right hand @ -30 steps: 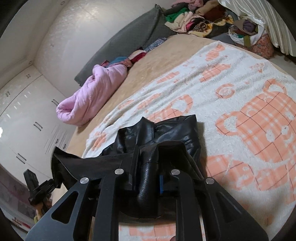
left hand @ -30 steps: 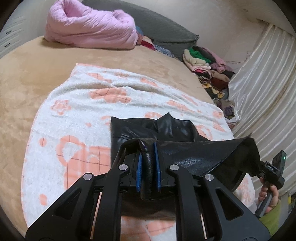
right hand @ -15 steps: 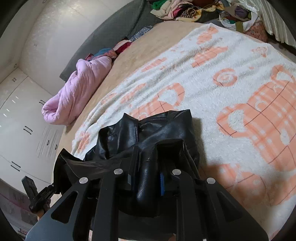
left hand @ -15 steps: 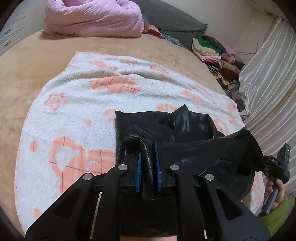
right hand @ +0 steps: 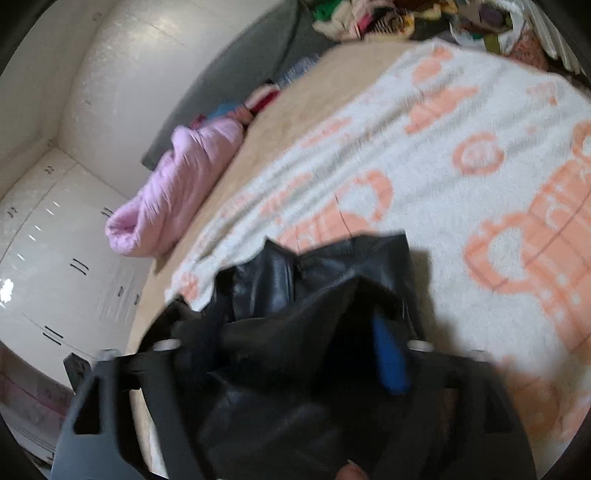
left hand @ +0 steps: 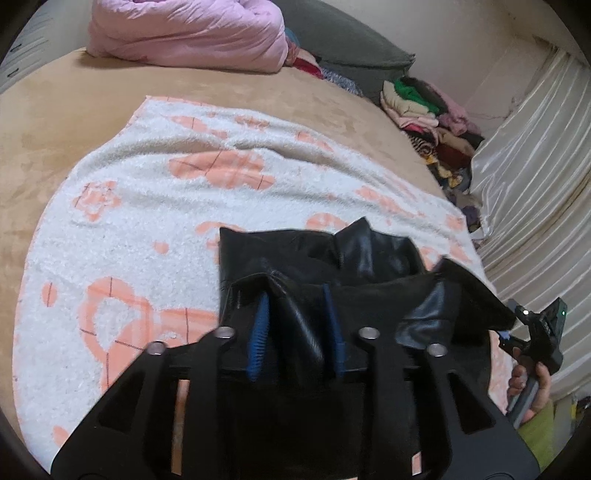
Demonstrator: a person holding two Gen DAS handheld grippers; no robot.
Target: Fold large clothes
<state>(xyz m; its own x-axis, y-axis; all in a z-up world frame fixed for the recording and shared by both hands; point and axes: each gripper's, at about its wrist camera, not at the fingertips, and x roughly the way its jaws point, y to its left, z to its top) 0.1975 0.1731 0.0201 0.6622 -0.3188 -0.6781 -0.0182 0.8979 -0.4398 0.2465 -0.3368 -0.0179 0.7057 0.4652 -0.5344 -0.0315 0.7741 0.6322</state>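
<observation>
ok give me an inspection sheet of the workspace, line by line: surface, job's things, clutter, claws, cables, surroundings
Surface: tan bed with a white and orange blanket spread on it.
Job's things: black leather garment, far part lying on the blanket, near edge lifted.
Clutter: pink duvet, grey pillow, clothes pile.
Claws: left claw open, a fold of the garment between its pads; right claw blurred, garment bunched in it, grip unclear.
Cables: nothing seen.
Surroundings: white curtain, white wardrobe.
</observation>
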